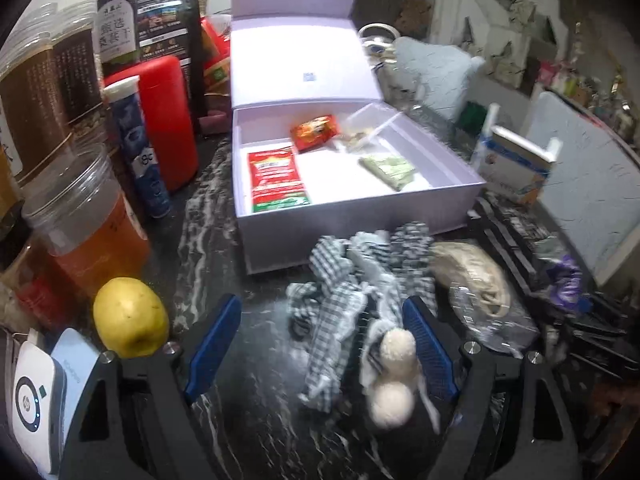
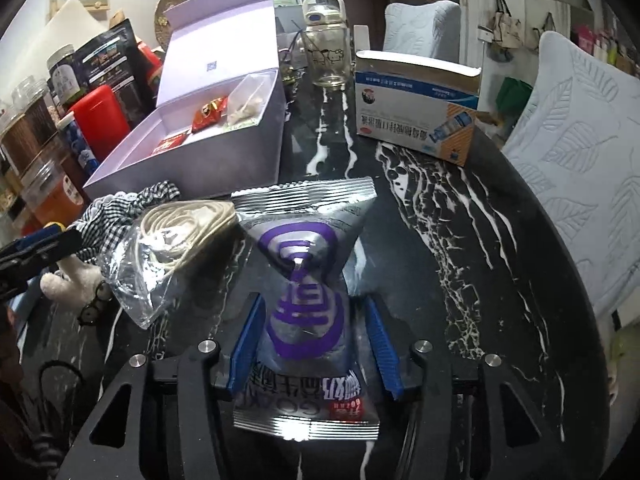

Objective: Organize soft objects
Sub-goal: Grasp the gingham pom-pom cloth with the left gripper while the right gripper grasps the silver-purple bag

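A checked black-and-white cloth toy [image 1: 340,304] with white pom-pom ends [image 1: 396,348] lies on the dark marble table [image 1: 248,420]. My left gripper [image 1: 320,344] stands open around it, the toy close to the right finger. A silver pouch with purple print [image 2: 308,280] lies lengthwise between the pads of my right gripper [image 2: 312,308]. The jaws are open, with a gap on the right side. A clear bag of coiled cord [image 2: 180,236] rests beside the pouch. The open lavender box [image 1: 360,216] behind holds red and green sachets and a clear bag.
Jars, a red container [image 1: 168,120], a blue tube [image 1: 136,152] and a yellow fruit [image 1: 130,316] crowd the left. A medicine carton [image 2: 420,108] and a glass bottle [image 2: 326,44] stand at the back. Pale cushioned chairs [image 2: 580,152] line the table's right edge.
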The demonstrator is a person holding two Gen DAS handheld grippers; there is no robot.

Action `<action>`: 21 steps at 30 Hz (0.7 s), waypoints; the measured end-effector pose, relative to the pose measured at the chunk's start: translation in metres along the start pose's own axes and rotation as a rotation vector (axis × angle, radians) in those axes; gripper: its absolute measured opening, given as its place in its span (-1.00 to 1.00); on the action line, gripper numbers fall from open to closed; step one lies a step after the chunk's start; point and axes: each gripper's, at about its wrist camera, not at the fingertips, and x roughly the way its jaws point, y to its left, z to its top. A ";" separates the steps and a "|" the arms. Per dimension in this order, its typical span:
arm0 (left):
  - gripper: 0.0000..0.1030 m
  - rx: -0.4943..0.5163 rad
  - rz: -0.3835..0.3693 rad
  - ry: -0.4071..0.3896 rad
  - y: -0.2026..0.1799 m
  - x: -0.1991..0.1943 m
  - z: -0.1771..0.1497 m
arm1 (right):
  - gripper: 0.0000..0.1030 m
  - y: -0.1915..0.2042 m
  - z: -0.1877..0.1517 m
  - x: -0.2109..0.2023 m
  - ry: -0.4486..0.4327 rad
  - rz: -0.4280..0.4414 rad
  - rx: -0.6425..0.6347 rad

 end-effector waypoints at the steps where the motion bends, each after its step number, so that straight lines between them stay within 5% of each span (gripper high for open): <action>1: 0.62 -0.009 0.014 0.003 0.001 0.003 0.001 | 0.00 -0.001 0.000 0.000 -0.001 0.003 0.005; 7: 0.62 -0.005 -0.014 0.048 -0.001 0.018 -0.001 | 0.00 -0.006 -0.001 -0.002 -0.004 0.009 0.021; 10: 0.61 -0.003 -0.067 0.136 -0.003 0.039 -0.007 | 0.01 -0.006 0.000 -0.001 -0.004 0.011 0.025; 13: 0.56 0.026 -0.034 0.112 -0.008 0.039 -0.008 | 0.05 -0.007 0.001 -0.001 -0.005 0.018 0.033; 18: 0.00 0.023 -0.046 0.088 -0.010 0.036 -0.010 | 0.24 -0.004 0.002 0.000 -0.002 0.030 0.025; 21: -0.06 0.019 -0.068 0.082 -0.009 0.033 -0.011 | 0.26 -0.002 0.002 0.001 0.000 0.028 0.019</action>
